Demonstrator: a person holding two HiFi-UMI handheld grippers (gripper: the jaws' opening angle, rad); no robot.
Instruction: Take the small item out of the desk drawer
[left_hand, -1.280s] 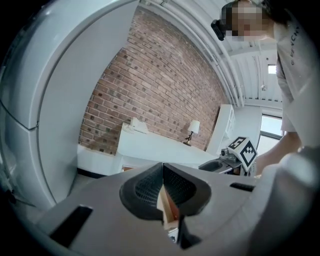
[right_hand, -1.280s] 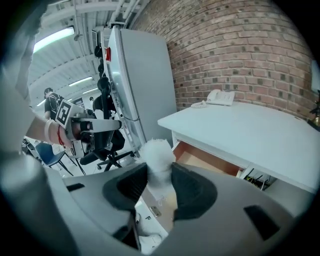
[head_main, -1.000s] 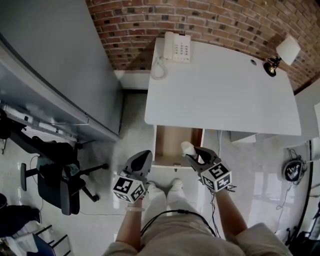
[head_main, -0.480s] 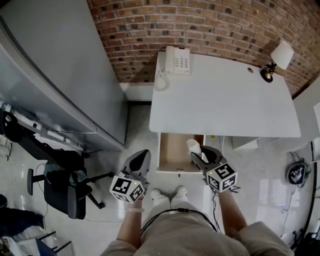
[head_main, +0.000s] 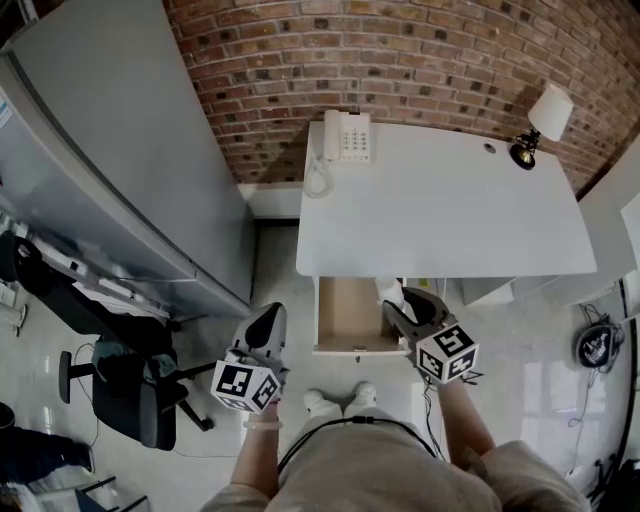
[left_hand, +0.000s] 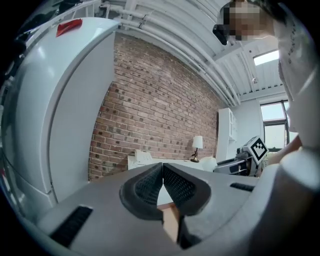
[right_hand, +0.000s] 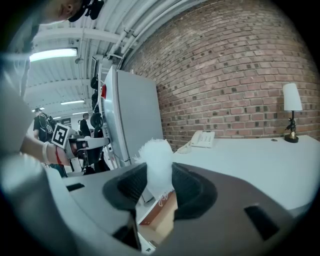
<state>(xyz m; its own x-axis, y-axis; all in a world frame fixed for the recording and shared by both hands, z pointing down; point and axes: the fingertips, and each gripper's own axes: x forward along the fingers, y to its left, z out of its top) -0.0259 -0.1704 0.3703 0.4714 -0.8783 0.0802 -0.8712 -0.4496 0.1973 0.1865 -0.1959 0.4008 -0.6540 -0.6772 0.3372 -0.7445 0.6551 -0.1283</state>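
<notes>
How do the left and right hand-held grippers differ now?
The left hand-held gripper has its jaws together and empty; the right hand-held gripper grips a white fluffy item. The left one is over the floor beside the open drawer; the right one is at the drawer's right edge. Both carry marker cubes.

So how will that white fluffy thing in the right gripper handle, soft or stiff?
Probably soft: the white fluffy thing has a frayed, fuzzy top and seems squeezed between the right gripper's pads. Likely light, and unlikely to slip or roll, since the textured pads pinch it.
</notes>
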